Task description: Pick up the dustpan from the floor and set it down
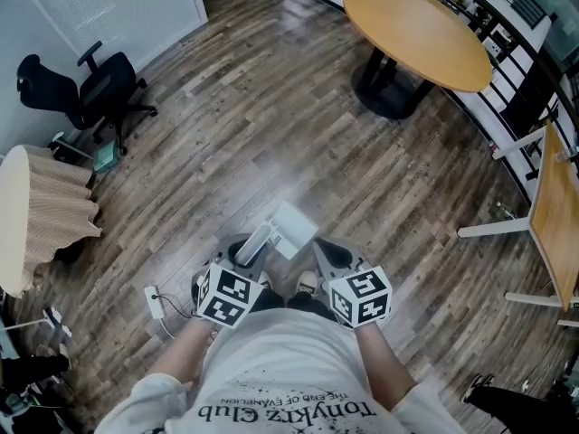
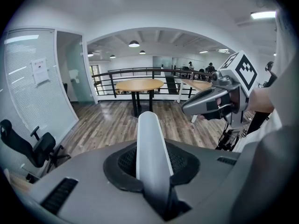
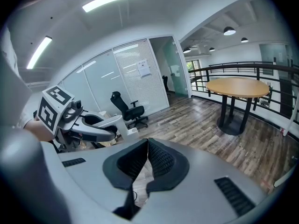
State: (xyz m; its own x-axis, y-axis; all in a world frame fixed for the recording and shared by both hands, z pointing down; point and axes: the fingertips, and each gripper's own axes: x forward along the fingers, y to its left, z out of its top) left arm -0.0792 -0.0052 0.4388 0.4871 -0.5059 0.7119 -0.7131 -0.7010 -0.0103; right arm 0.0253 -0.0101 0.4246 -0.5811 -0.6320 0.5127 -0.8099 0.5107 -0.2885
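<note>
1. The dustpan (image 1: 291, 229) is in the left gripper (image 1: 244, 253), in front of the person's body, over the wood floor (image 1: 271, 134).
2. Long axis, head view: it runs from the left jaws up and to the right of the frame, away from the person. The white pan is at the far end and the handle at the near end.
3. Left jaws are narrow and clamped on the handle (image 2: 152, 157), with a dark pad on either side of it.
4. The left gripper view shows only the handle. It is a round white bar going straight up the frame from between the jaws, with a rounded end. The pan does not show there; only the head view shows it.
5. The right gripper (image 1: 330, 253) is beside the left one and apart from the dustpan. In its own view the pads meet at the tips with nothing between them.
6. The head view does not settle how high the pan is above the floor.
7. Surroundings: a round table (image 1: 416, 30) is well ahead and an office chair (image 1: 95, 89) is far to the left.
</note>
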